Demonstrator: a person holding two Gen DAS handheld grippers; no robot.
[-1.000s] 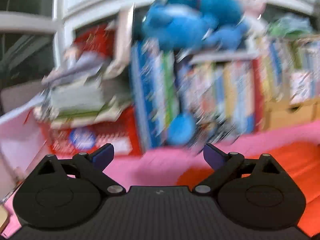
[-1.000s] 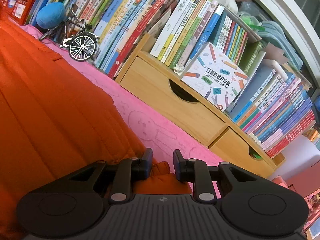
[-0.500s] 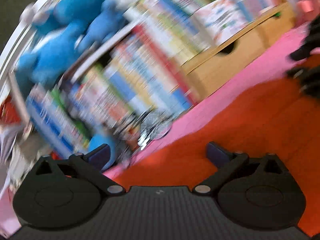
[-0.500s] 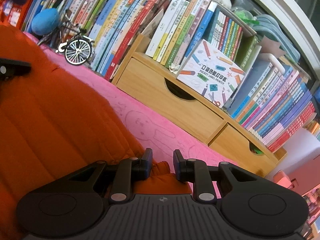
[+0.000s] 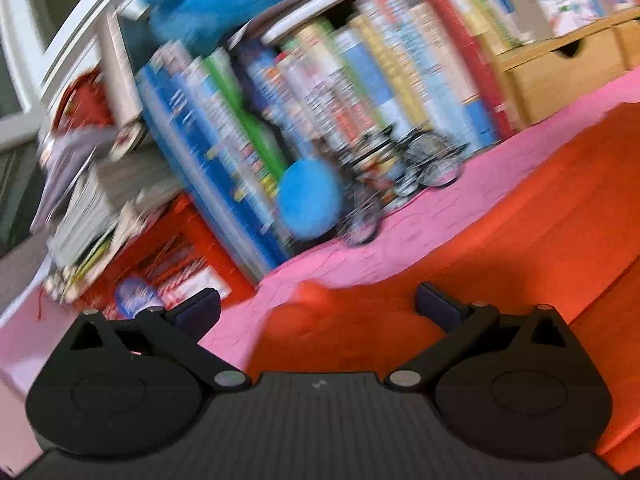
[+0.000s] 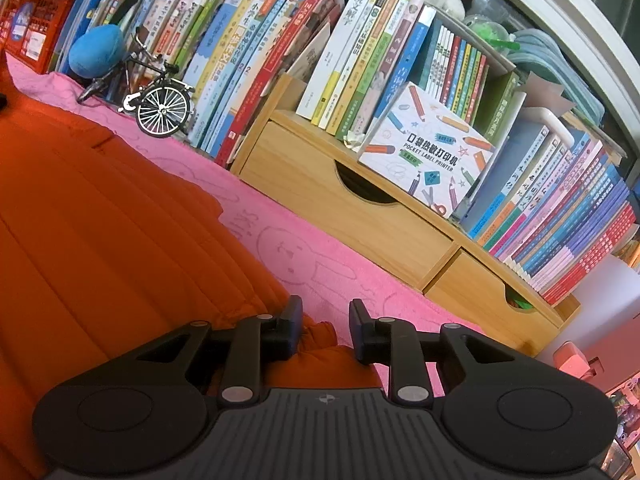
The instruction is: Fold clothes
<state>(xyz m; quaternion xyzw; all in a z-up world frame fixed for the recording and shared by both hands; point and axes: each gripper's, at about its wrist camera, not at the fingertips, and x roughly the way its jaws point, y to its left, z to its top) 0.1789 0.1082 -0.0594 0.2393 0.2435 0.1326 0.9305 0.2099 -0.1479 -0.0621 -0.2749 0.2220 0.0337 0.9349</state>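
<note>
One orange quilted garment lies spread over one pink cloth, its ribbed corner between the right gripper jaws, grip unclear. The left gripper gapes over another corner, holding nothing.

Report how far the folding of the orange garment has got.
Done: nothing clearly folded; the orange garment lies spread on the pink cover. In hand: the right gripper has a bunched corner between its narrowed fingers; the left gripper, wide open, is over the opposite edge. Left: grip there and make the folds.
</note>
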